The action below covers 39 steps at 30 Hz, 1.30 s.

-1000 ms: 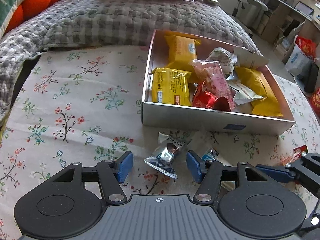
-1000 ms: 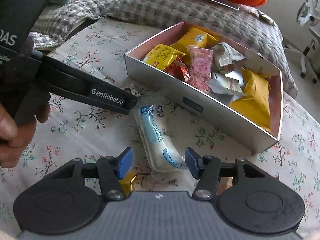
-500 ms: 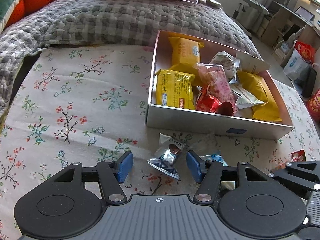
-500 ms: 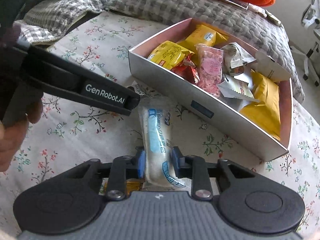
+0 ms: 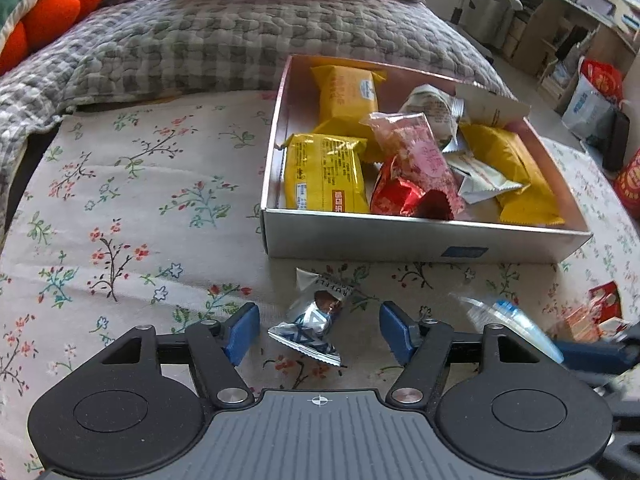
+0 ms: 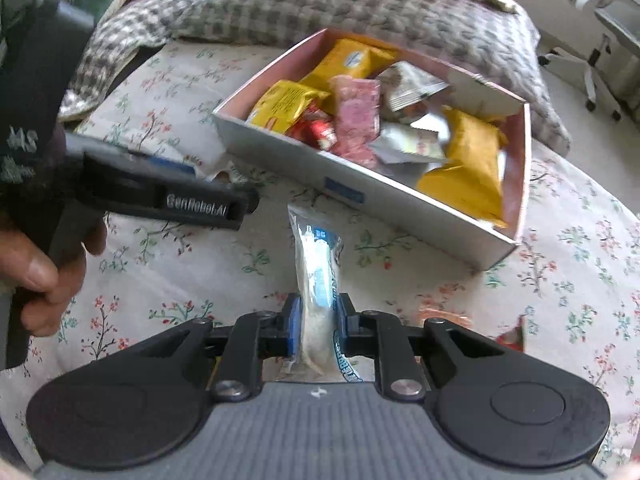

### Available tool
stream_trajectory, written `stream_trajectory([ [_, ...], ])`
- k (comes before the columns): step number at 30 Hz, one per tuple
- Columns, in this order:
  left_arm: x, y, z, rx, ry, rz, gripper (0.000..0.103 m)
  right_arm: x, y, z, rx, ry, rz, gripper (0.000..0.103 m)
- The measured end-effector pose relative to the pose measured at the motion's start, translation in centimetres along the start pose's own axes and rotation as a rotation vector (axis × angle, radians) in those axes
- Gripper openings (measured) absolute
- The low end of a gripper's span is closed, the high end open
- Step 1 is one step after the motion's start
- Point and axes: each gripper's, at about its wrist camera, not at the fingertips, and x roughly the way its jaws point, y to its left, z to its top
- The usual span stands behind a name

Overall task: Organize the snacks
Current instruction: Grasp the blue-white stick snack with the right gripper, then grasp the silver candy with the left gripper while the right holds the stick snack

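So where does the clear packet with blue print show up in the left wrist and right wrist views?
Left wrist: clear packet with blue print at lower right, partly hidden behind that gripper's frame, blurred.
Right wrist: lower centre, pinched between the right gripper's blue fingers, its free end toward the box.
Shared landmark: the blue label on the snack box's near wall.
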Motion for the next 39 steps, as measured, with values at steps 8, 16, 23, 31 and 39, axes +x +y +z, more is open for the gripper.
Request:
stream_trajectory([
  [8,0.4,-0.8,-0.2,0.083,-0.023,0.053,0.046,-1.4,-0.8,1.1,0.048,-0.068,0.003,0.006],
  [16,0.0,1.2,0.2,0.003,-0.035,-0.011,0.019,1.1,-1.0,0.9,0.042,-0.035,0.047,0.014],
  [23,-0.6,1.5,0.5,-0.044,-0.033,-0.063,0.017,1.9,-0.6,0.9,0.075,-0.044,0.080,0.049],
  [31,-1.4,1.3,0.5,-0.044,-0.024,-0.060,0.017,3.4,0.9,1.1,0.053,0.017,0.058,0.026],
  [39,-4.6,0.0,0.7,-0.030,-0.062,-0.125,0.017,-0.4,0.2,0.8,0.050,-0.063,0.068,0.004],
])
